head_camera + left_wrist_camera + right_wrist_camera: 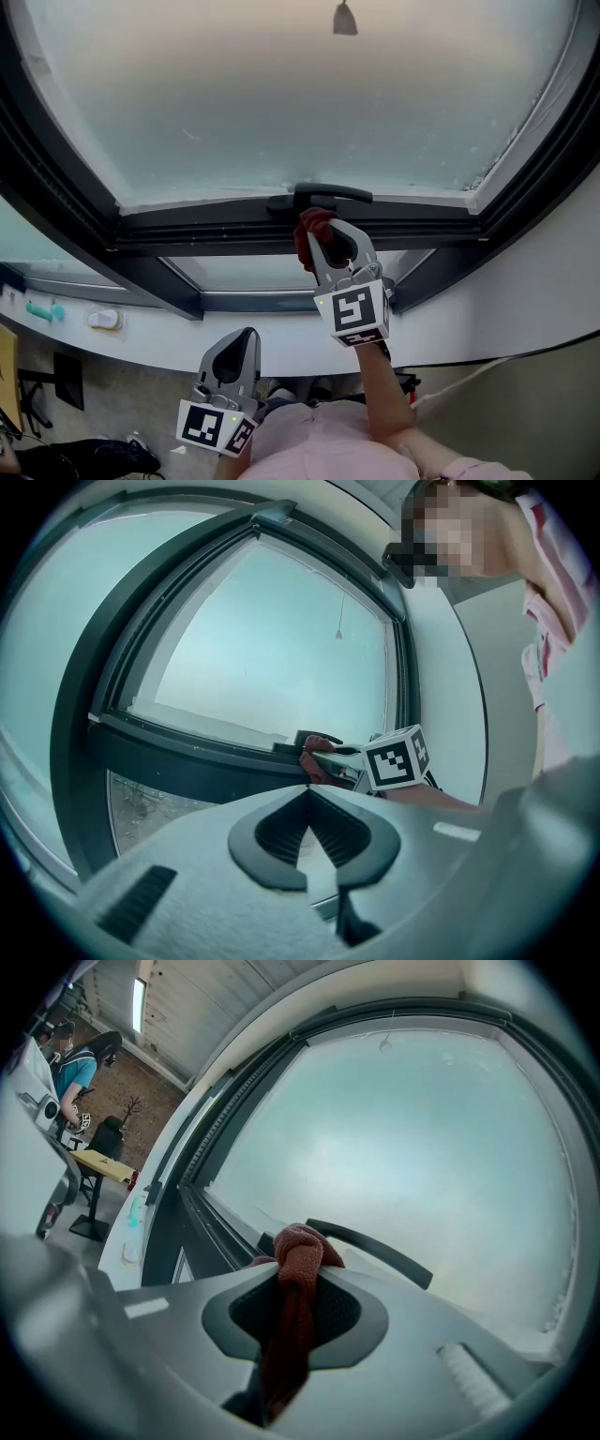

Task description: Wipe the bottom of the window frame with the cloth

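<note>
Fingers [349, 246] on the right gripper [326, 232] are clamped on the cloth [307, 246], held right at the window frame's bottom rail [187, 232], which runs sideways; left gripper [236, 349] is kept closed, empty, lower.

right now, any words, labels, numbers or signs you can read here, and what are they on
No readable words or numbers anywhere.
Upper marker cube: black-and-white square pattern only, no letters.
Lower marker cube: the same.
White object: any print too small to tell.

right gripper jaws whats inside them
The right gripper is shut on a reddish cloth, bunched above the tips and trailing down between the jaws. The bunch covers part of the black window handle behind it.
</note>
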Tool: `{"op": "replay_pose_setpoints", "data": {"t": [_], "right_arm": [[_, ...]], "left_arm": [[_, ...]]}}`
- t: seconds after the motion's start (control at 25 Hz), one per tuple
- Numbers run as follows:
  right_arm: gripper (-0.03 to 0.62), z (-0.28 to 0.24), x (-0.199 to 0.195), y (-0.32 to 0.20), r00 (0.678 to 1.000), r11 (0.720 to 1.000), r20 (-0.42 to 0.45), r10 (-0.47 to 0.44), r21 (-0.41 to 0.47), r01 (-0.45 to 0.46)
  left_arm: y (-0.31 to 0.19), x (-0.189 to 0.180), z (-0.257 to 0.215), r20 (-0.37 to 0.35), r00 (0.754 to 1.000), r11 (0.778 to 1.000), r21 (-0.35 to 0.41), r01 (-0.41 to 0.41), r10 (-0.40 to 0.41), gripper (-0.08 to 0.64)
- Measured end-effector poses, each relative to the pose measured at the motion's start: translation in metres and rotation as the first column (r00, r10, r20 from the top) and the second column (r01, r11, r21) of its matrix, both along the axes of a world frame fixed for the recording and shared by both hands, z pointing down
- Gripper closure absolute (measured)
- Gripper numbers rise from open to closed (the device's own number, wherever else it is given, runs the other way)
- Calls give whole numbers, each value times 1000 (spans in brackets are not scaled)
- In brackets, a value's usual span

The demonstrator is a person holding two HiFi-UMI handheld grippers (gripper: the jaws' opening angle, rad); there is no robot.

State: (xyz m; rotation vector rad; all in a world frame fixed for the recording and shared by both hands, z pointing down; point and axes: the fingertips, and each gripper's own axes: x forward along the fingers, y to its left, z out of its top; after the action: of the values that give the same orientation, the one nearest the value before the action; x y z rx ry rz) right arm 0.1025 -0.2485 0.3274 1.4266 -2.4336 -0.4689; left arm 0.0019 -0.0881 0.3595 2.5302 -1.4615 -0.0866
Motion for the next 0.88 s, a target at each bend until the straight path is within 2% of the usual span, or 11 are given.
{"op": "replay_pose_setpoints", "data": {"t": [0.88], "right_arm": [[529,1,43,2,998,998,7,62,-7,-62]], "left_arm": [[8,21,-1,-3,1000,1000,10,2,-2,560]]}}
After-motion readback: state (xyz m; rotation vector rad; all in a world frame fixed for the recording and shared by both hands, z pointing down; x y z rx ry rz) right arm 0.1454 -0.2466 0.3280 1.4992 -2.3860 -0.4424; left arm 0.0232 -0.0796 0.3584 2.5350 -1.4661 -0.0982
